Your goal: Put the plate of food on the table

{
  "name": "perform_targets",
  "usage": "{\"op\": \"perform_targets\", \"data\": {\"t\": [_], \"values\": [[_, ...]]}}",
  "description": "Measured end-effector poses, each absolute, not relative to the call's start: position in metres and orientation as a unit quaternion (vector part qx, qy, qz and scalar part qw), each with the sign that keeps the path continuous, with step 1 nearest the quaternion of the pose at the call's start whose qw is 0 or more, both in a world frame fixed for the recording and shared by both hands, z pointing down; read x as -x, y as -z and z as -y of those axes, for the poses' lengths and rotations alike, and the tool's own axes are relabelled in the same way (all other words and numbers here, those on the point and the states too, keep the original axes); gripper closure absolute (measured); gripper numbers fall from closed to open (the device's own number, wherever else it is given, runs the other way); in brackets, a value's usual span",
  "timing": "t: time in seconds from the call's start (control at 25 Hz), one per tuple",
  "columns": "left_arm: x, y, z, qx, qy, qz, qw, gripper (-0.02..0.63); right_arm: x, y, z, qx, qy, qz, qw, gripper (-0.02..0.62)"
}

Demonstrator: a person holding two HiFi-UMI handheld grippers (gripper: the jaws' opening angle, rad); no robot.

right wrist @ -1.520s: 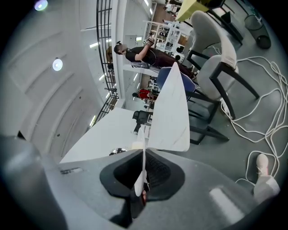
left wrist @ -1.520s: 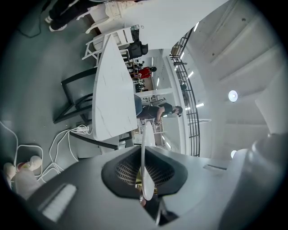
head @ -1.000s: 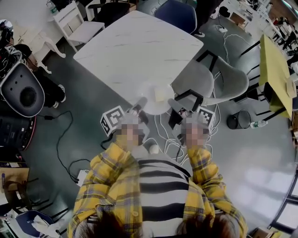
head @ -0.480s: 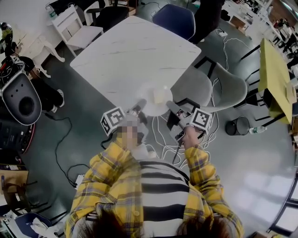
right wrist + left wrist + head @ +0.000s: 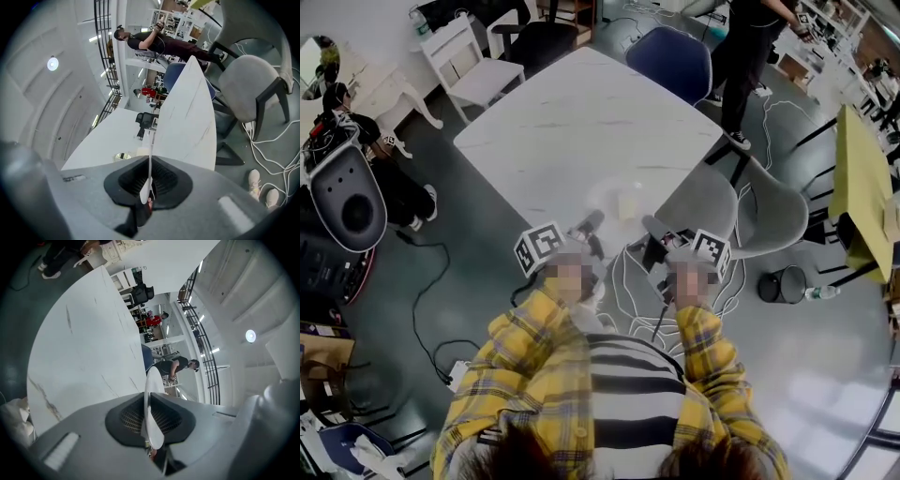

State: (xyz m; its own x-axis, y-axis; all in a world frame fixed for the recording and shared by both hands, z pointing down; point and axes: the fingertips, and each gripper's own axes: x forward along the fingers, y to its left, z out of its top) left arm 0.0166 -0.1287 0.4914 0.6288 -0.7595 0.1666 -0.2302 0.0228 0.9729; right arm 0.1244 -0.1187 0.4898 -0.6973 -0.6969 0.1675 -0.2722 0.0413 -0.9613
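**Two-handed carry under way; set-down pending**

The left gripper (image 5: 150, 416) has its fingers clamped on one rim of the plate (image 5: 153, 397). The right gripper (image 5: 149, 180) has its fingers clamped on the opposite rim. The plate, bearing a pale block of food (image 5: 628, 203), is level at the near corner of the white bench (image 5: 572, 112).

Recommended: advance both grippers together, keep the plate flat, lower until fully supported, then release.

Whether plate and bench touch cannot be determined. The food's kind is unclear. Both gripper views show the plate edge-on only.

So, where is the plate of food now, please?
The plate is centre of the head view, held by left gripper and right gripper at the table's near edge.
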Motion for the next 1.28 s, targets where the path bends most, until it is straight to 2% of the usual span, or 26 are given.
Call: {"op": "perform_targets", "data": {"t": [1.28], "values": [[0.023,-0.524,0.291,-0.644,0.191,0.393,0.628,0.594,-0.086,-0.525,0.283,0.362,0.629,-0.673,0.142,0.584]]}}
